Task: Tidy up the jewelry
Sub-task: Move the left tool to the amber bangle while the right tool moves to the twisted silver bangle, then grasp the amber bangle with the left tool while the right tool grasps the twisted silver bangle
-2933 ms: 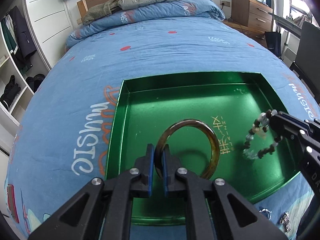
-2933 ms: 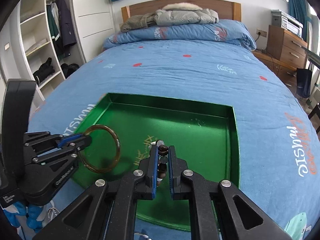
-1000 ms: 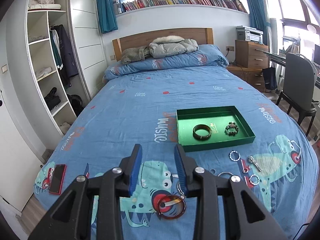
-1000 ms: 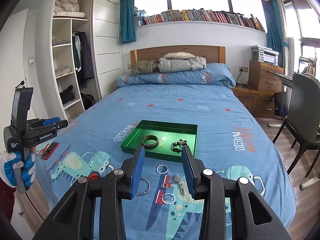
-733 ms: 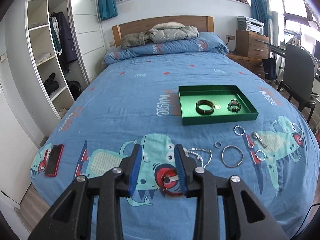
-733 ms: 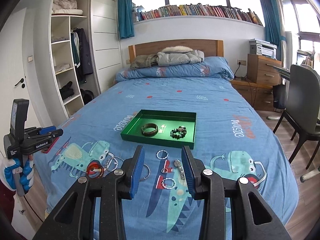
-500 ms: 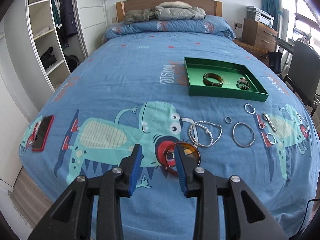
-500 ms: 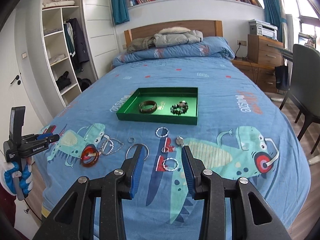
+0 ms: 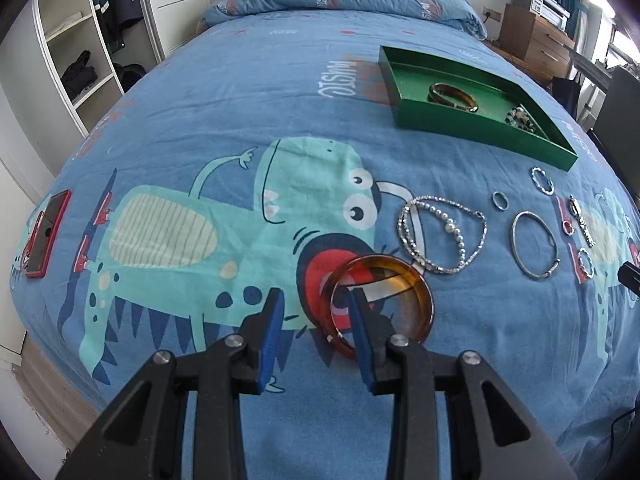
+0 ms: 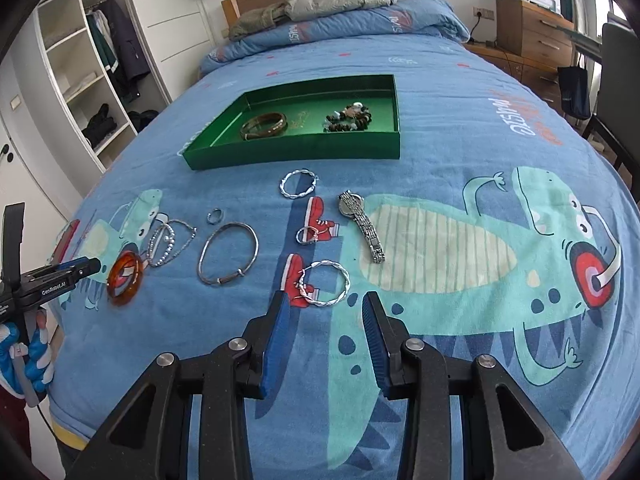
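Left wrist view, left gripper (image 9: pixel 316 320) wide open, empty, astride flat-lying amber bangle (image 9: pixel 380 300) rim.

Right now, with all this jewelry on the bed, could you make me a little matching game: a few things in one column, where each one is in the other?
Things:
1. brown bangle
2. orange bangle
3. wristwatch
4. red phone

Places:
A. near the bed's left edge
B. at the left gripper's fingertips
C. inside the green tray
D. on the bedspread, in front of the tray

Pairs: 1-C, 2-B, 3-D, 4-A
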`<action>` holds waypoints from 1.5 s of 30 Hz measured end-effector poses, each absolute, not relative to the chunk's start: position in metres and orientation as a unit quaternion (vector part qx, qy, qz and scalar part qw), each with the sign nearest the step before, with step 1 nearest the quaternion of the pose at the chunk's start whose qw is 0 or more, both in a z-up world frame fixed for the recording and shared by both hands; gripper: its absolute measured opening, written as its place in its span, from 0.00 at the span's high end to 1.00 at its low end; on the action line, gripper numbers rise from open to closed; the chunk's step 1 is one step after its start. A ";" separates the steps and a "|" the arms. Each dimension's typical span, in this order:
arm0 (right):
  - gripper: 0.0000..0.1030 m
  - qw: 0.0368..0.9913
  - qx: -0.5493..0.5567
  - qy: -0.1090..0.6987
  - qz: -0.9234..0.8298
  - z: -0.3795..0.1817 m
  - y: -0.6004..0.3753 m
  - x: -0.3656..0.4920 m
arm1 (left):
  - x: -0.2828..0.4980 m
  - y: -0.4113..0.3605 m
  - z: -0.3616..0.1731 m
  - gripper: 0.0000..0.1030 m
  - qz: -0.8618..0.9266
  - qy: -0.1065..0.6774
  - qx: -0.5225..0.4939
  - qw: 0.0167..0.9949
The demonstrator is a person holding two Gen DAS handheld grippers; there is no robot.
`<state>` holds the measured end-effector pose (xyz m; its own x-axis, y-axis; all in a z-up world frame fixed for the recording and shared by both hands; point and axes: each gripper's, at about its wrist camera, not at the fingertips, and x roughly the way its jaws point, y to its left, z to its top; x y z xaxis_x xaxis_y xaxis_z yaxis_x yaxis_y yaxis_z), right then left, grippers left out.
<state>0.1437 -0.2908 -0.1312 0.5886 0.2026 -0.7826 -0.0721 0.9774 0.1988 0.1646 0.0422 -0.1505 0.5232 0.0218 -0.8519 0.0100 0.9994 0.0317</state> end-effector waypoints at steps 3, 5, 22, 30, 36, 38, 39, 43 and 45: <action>0.70 0.880 0.068 0.463 0.078 -0.144 -0.290 0.160 | 0.171 0.041 -0.156 0.69 0.001 0.497 0.017 0.867; 0.73 0.876 0.061 0.473 0.078 -0.151 -0.288 0.170 | 0.175 0.041 -0.160 0.69 0.001 0.505 0.018 0.863; 0.78 0.849 0.043 0.518 0.088 -0.186 -0.282 0.203 | 0.201 0.039 -0.190 0.70 0.000 0.568 0.009 0.823; 0.80 0.846 0.043 0.524 0.093 -0.189 -0.282 0.209 | 0.209 0.021 -0.190 0.87 0.007 0.561 0.052 0.826; 0.91 0.852 0.033 0.516 0.085 -0.187 -0.279 0.208 | 0.206 0.013 -0.186 0.91 0.016 0.549 0.053 0.834; 0.94 0.854 0.034 0.512 0.083 -0.186 -0.280 0.206 | 0.200 0.017 -0.182 0.91 0.025 0.542 0.055 0.838; 0.94 0.855 0.033 0.511 0.083 -0.186 -0.280 0.205 | 0.197 0.017 -0.180 0.91 0.028 0.537 0.056 0.841; 0.94 0.862 0.022 0.501 0.078 -0.181 -0.278 0.200 | 0.183 0.018 -0.170 0.92 0.041 0.514 0.056 0.855; 0.95 0.867 0.021 0.491 0.079 -0.178 -0.277 0.195 | 0.175 0.019 -0.164 0.92 0.049 0.501 0.055 0.862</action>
